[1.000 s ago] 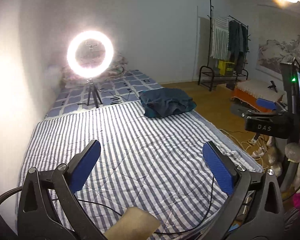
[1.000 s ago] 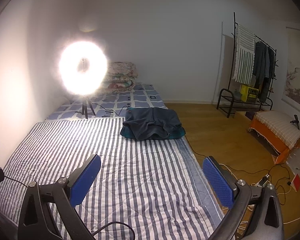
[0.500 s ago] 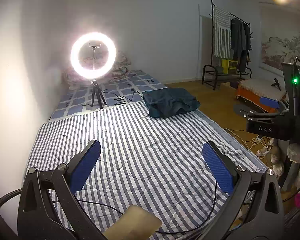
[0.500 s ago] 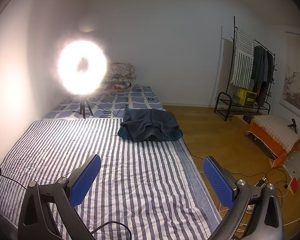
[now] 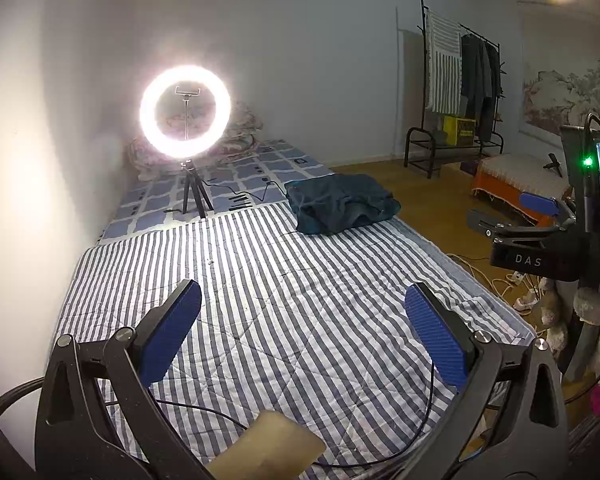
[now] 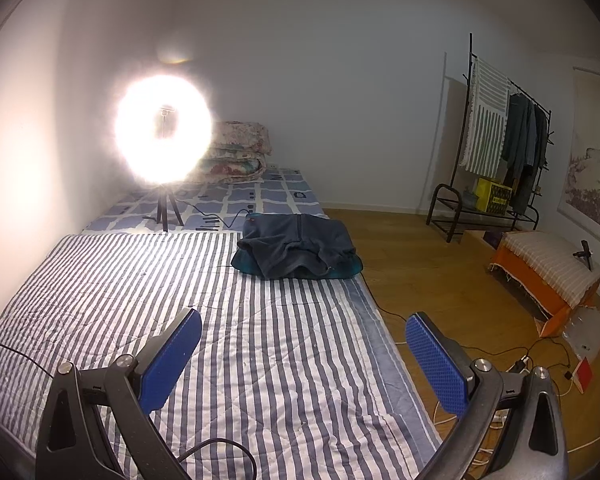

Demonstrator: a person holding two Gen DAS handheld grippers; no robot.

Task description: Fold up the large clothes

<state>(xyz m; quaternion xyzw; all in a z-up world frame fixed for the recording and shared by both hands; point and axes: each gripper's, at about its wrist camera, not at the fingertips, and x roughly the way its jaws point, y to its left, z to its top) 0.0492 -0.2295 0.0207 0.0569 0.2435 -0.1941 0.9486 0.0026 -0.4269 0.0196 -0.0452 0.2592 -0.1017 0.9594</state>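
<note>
A pile of dark blue and teal clothes (image 5: 340, 208) (image 6: 298, 248) lies folded at the far right edge of the striped quilt (image 5: 268, 304) (image 6: 204, 320) on the bed. My left gripper (image 5: 302, 320) hovers open over the near part of the quilt, with nothing between its blue pads. My right gripper (image 6: 302, 344) is open too, held above the quilt's right edge, well short of the pile. The right gripper (image 5: 512, 220) also shows at the right of the left wrist view.
A lit ring light on a tripod (image 5: 186, 120) (image 6: 164, 132) stands on the bed beyond the quilt, with folded bedding (image 6: 240, 152) behind it. A clothes rack (image 6: 496, 152), an orange bench (image 6: 548, 268) and floor cables (image 6: 540, 360) are to the right. A black cable (image 5: 260, 432) crosses the quilt's near edge.
Both cameras have shifted slightly; the bed and clothes pile sit a little differently in view. Both grippers stay open and the pile has not moved.
</note>
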